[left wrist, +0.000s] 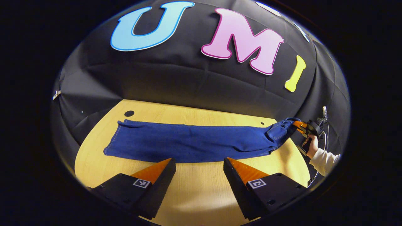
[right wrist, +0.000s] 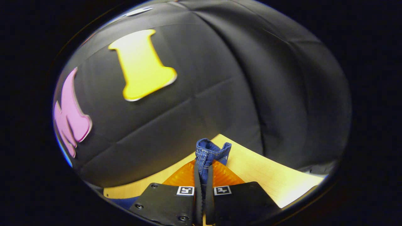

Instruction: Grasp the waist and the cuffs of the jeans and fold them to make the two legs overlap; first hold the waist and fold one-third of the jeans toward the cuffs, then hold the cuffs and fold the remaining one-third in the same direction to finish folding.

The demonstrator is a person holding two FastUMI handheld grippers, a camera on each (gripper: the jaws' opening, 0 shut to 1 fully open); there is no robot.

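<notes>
In the left gripper view, the left gripper (left wrist: 199, 163) sits nearest, at six o'clock, its two fingers spread wide apart with nothing between them, hovering over bare wooden table (left wrist: 194, 194). Their tips reach just short of the near edge of the jeans (left wrist: 191, 142), or perhaps just overlap it; the fisheye makes that hard to judge.

Beyond the fingertips the jeans lie flat across the table as one long blue strip, apparently with one leg laid over the other, running from nine o'clock to three o'clock. The cuffs (left wrist: 114, 138) are at the nine o'clock end, the waist (left wrist: 282, 127) at the three o'clock end, where a back pocket shows and the cloth is lifted off the table.

At three o'clock, farther off, the right gripper (left wrist: 300, 125) pinches that raised waist, held by a hand (left wrist: 311, 147) in a white sleeve (left wrist: 325, 160). A small dark round mark (left wrist: 129, 113) lies on the table past the cuffs, toward ten o'clock.

In the right gripper view, the right gripper (right wrist: 203, 171) is at six o'clock, fingers drawn together and clamped on a bunched fold of the waist (right wrist: 209, 152), which sticks up just beyond the tips toward twelve. The table (right wrist: 276, 182) corner lies behind it, then the black cloth wall (right wrist: 238, 94).
</notes>
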